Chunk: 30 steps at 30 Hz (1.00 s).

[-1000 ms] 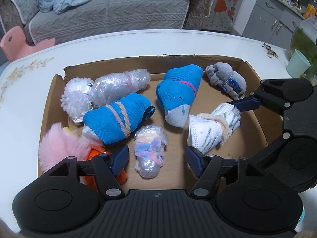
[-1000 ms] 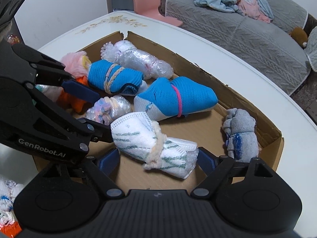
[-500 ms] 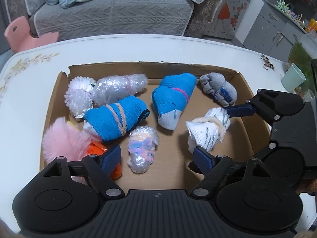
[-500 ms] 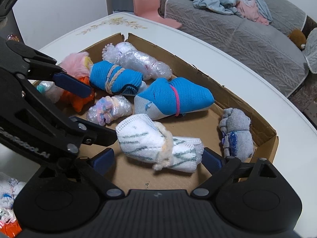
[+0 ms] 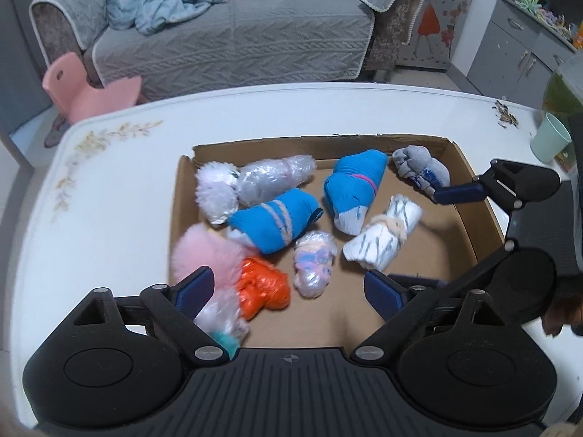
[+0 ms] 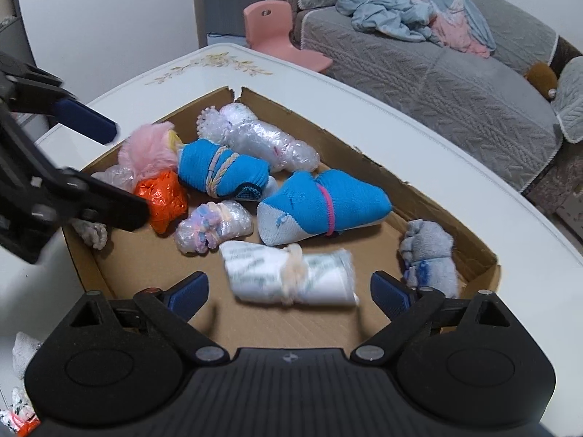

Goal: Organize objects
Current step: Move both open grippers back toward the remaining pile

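The white sock roll (image 6: 291, 277) lies loose on the box (image 6: 364, 153) floor — a second ago the right gripper (image 6: 289, 291) clasped it. Its jaws have just been opening, now wide and clear of it. The left gripper (image 5: 288, 289), jaws likewise just opened and empty, has risen. Blue rolls (image 6: 320, 205) crowd behind.

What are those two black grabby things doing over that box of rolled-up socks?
A person is sorting sock bundles into a cardboard box with two handheld grippers. The right gripper has just been opening; the white striped sock roll lies between its fingers, not squeezed. The left gripper has been opening too, above the plastic-wrapped bundle, holding nothing. Two blue rolls and a gray one already lie in the box.
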Motion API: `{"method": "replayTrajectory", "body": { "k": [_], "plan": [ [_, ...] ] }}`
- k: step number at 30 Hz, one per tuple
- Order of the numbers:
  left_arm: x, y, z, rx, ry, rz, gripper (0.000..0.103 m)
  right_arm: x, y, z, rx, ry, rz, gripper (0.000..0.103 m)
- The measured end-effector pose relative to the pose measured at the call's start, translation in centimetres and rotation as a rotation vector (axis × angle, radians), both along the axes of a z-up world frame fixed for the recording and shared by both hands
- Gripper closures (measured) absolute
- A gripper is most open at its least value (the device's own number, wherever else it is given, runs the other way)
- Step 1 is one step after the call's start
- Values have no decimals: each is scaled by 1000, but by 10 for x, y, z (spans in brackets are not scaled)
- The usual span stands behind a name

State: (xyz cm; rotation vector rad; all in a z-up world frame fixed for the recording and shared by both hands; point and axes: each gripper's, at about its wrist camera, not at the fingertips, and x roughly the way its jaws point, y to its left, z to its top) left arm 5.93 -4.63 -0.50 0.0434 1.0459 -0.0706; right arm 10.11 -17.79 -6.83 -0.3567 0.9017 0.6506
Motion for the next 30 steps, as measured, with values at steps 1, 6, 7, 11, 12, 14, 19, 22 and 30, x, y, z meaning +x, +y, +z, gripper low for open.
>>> {"method": "replayTrajectory", "body": {
  "k": [1, 6, 7, 11, 12, 14, 19, 22, 30],
  "plan": [
    [-4, 2, 3, 1, 3, 0, 11, -1, 0, 1, 3, 2, -5, 7],
    [-28, 1, 11, -7, 29, -14, 10, -9, 3, 7, 2, 4, 3, 6],
    [-35, 0, 12, -7, 33, -21, 9, -11, 3, 9, 5, 0, 1, 6],
    [-64, -5, 14, 2, 58, -56, 9, -22, -4, 21, 43, 1, -33, 2],
    [-71, -6, 14, 4, 63, -62, 9, -24, -6, 24, 51, 2, -47, 2],
    [-84, -7, 12, 15, 67, -74, 9, -30, -13, 30, 64, 7, -83, 1],
    [-108, -4, 7, 4, 96, -75, 9, -58, -40, 46, 106, 18, -191, 1],
    [-122, -3, 5, 23, 93, -82, 9, -85, -61, 52, 125, 18, -251, 1],
    [-143, -14, -20, 121, 104, -237, 5, -145, -108, 39, 54, 66, -393, 1]
  ]
}}
